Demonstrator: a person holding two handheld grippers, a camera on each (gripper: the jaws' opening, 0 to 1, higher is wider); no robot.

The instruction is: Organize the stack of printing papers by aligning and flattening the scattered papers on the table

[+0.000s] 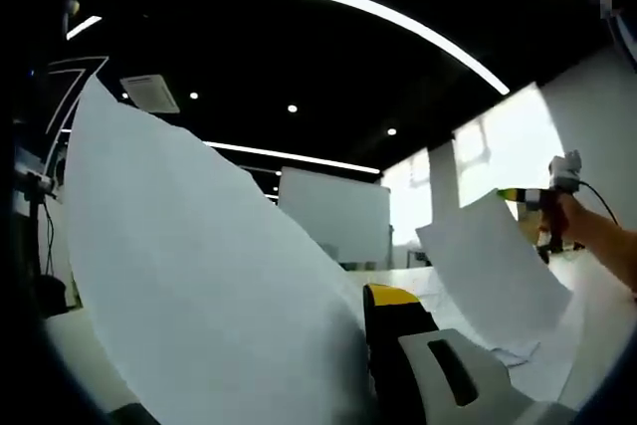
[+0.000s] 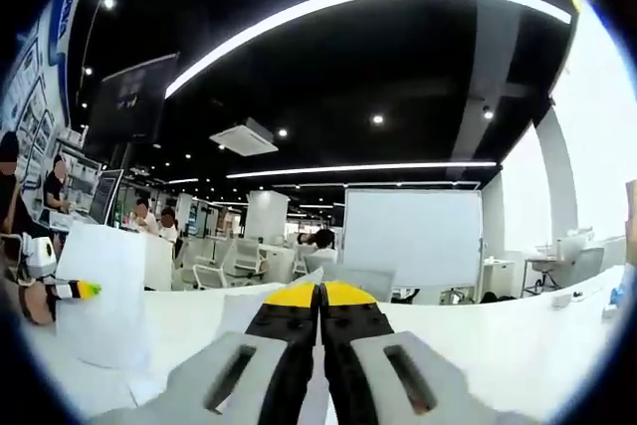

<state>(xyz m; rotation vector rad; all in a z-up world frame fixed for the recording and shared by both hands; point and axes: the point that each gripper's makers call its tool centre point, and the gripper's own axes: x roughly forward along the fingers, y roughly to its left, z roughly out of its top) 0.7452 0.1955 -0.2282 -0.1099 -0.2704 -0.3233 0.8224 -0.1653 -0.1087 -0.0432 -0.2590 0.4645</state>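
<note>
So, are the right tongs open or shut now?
Shut on a paper sheet: in the right gripper view the right tongs meet at their yellow tips, with the sheet's edge between them.

In the left gripper view, one sheet (image 1: 199,266) rises at left beside the left claw (image 1: 370,345); right of it, another sheet (image 1: 493,266) hangs from the right claw (image 1: 510,194) above the table (image 1: 597,316).
</note>
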